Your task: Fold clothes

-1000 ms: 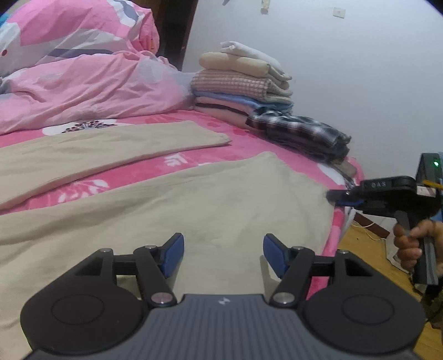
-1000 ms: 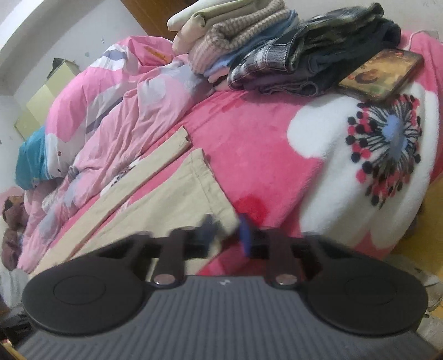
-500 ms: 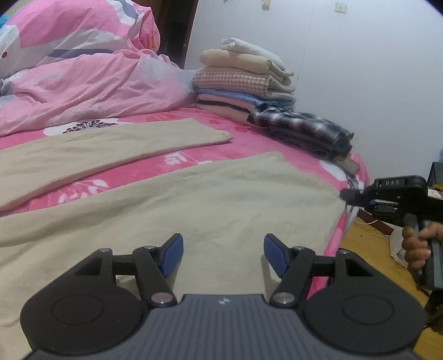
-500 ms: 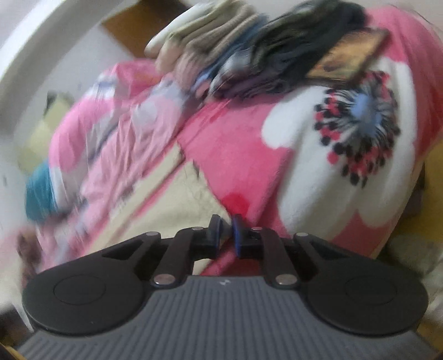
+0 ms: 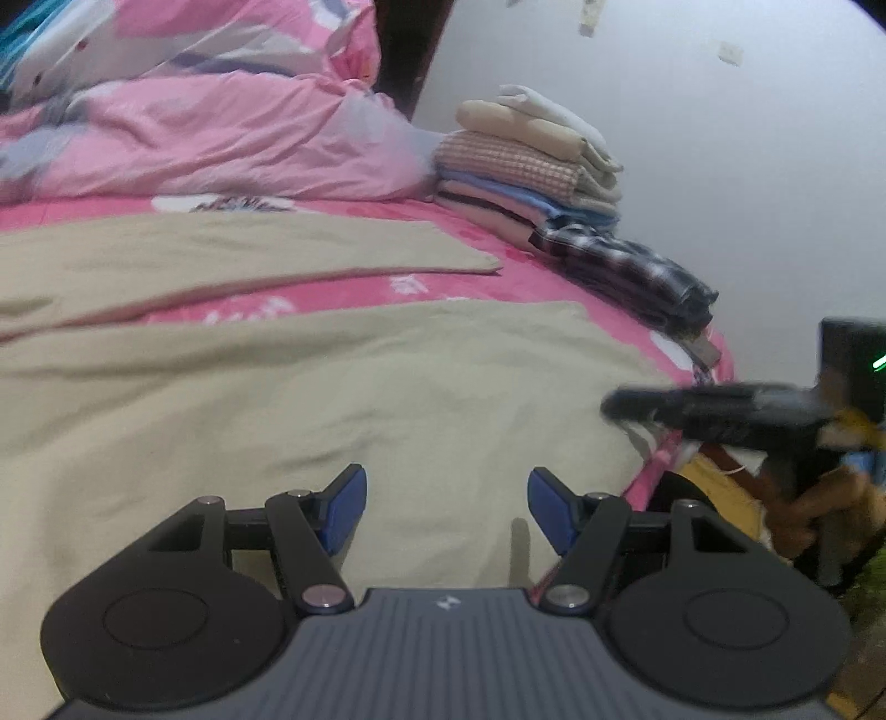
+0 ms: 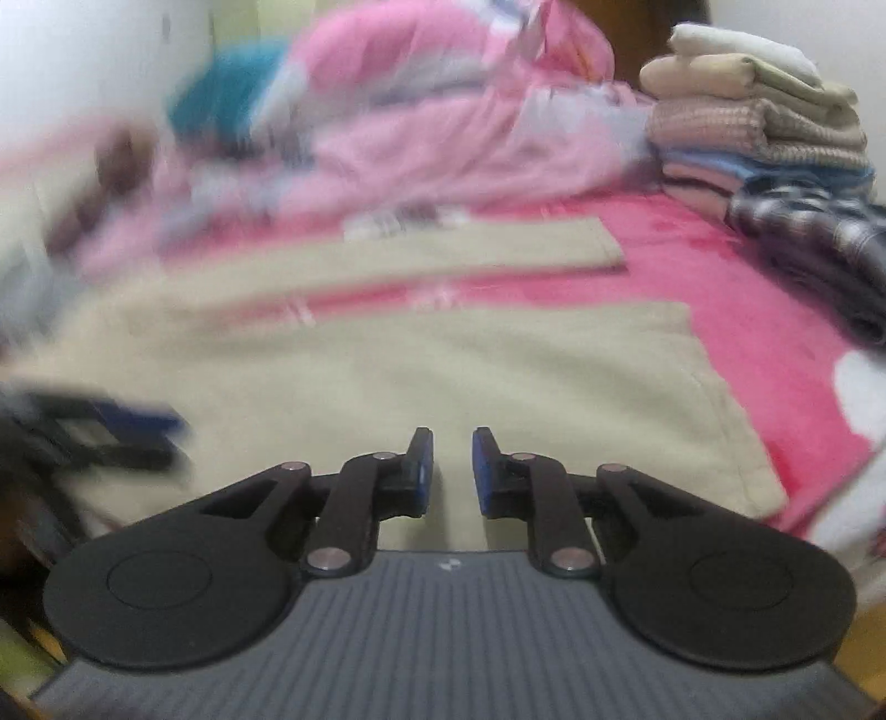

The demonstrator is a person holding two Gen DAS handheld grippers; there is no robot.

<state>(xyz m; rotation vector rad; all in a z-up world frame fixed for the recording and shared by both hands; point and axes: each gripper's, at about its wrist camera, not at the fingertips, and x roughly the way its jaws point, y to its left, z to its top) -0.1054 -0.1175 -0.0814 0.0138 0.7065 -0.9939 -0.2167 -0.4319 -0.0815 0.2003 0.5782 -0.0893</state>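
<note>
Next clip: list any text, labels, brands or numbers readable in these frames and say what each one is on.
No words or numbers can be read.
Left gripper: a small pale logo on the body, a symbol, no letters.
Right gripper: the same small logo, no letters; in the left view its side is too blurred to read.
Wall: small pale plates, no legible text.

The right gripper [image 6: 447,464], nearly closed and aimed at the bed's edge 0.5 s ago, has swung over the beige trousers [image 6: 443,365], its jaws parted a little. In the left view it reaches further in.
</note>
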